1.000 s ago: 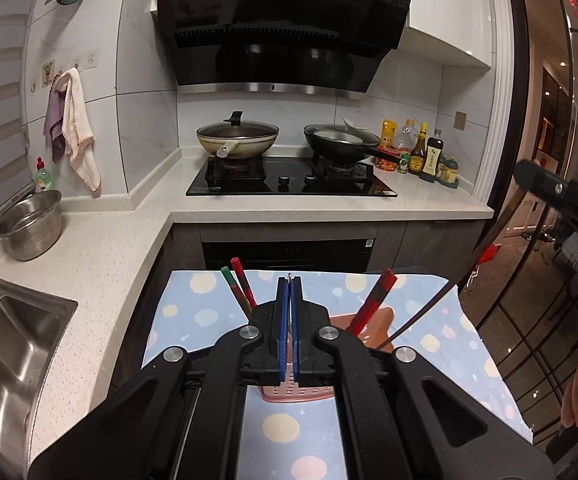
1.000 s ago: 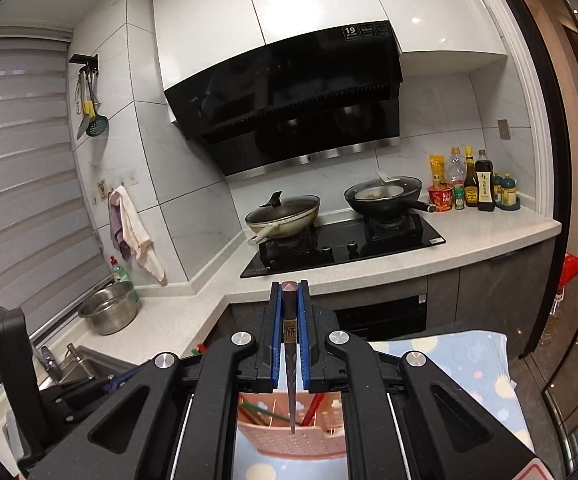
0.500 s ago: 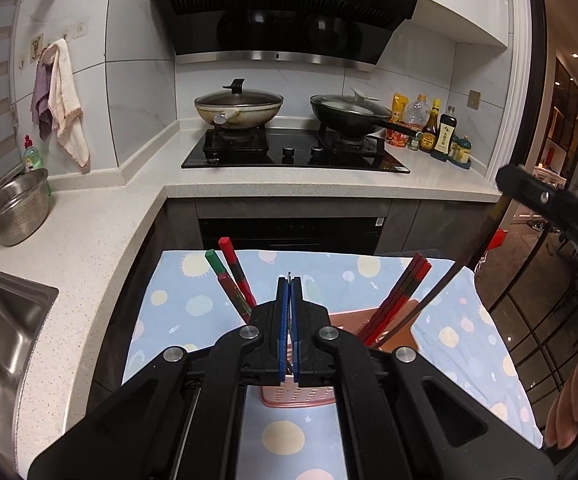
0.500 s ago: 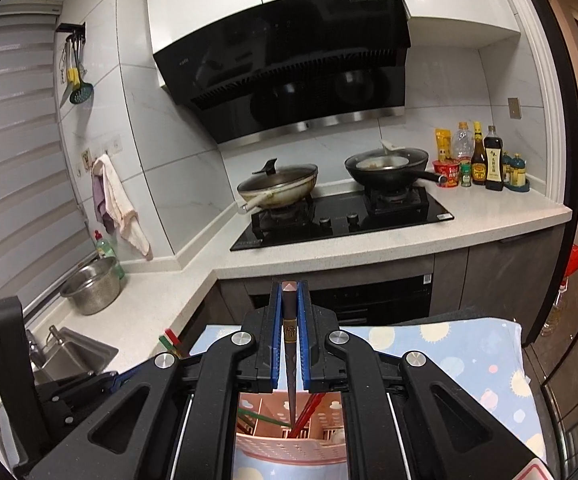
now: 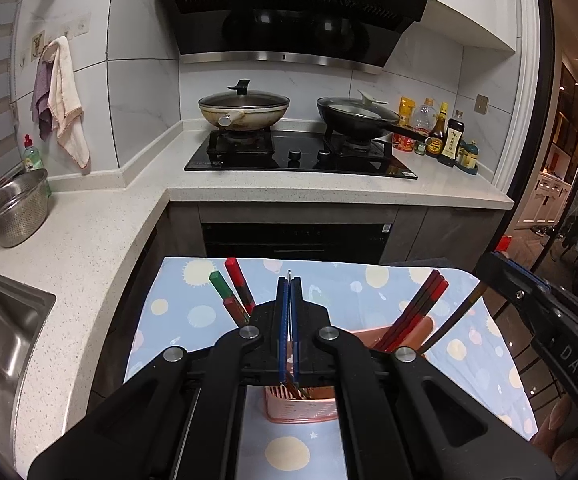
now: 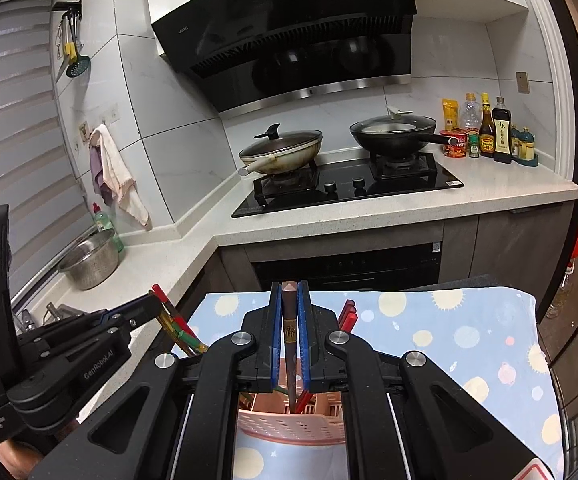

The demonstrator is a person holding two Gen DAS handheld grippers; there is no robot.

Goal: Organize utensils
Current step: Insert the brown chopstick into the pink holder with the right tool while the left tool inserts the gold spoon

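Note:
A pink slotted basket [image 5: 301,408] [image 6: 289,428] stands on a table with a blue dotted cloth [image 5: 193,312] [image 6: 449,320]. My right gripper [image 6: 290,286] is shut on a dark brown chopstick [image 6: 289,332], whose lower end reaches down into the basket. In the left wrist view the same chopstick [image 5: 453,320] slants from the right gripper [image 5: 489,268] into the basket. My left gripper [image 5: 289,280] [image 6: 151,304] hangs shut over the basket's left side, beside red and green chopsticks [image 5: 229,292] [image 6: 173,324]. Several red chopsticks [image 5: 417,312] [image 6: 347,312] lean at the right.
An L-shaped white counter [image 5: 89,240] wraps the left and back, with a sink [image 5: 1,336], a steel colander [image 5: 15,212], a hob with two pans [image 5: 301,152] and bottles [image 5: 445,136]. A person's fingers [image 5: 553,432] show at the lower right.
Both grippers have sunk closer to the basket. The dark chopstick in the right gripper has gone lower, its end now inside the basket. Both stayed shut.

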